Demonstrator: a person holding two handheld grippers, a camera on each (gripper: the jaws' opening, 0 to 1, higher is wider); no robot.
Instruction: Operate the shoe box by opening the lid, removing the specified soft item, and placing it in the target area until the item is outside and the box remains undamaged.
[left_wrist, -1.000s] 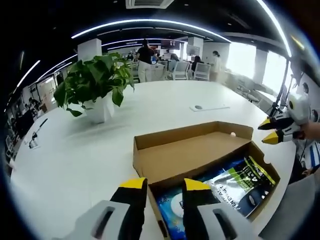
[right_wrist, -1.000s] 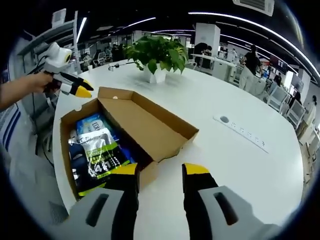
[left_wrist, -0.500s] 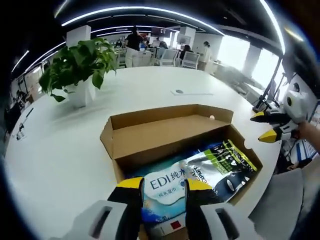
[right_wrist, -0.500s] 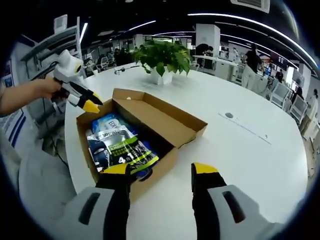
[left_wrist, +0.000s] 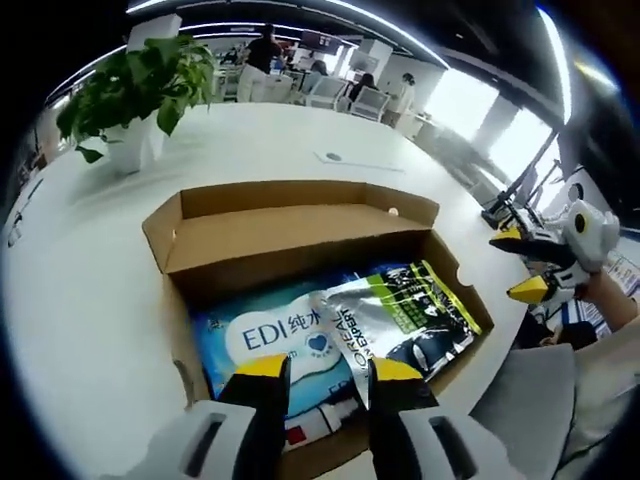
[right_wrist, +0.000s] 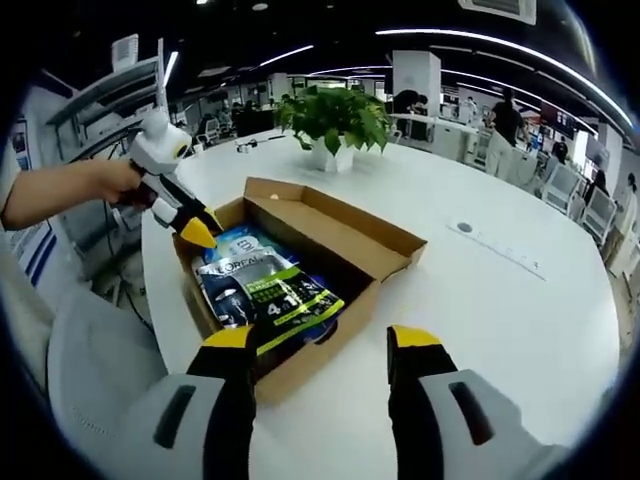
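The left gripper (left_wrist: 320, 370), jaws apart and holding nothing, is hovering directly over the blue-white soft pack (left_wrist: 285, 335) in the open brown cardboard shoe box (left_wrist: 300, 205). The pack's long axis is running across its jaws. The right gripper (right_wrist: 325, 345), also open and empty, is waiting farther off.

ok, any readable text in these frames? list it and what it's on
"EDI 纯水": blue pack in the box.
"L'OREAL ... EXPERT": silver-green pouch, partly legible.
"4 1": same pouch, right gripper view; the mark between is unclear.
Smaller print on both: too blurred.
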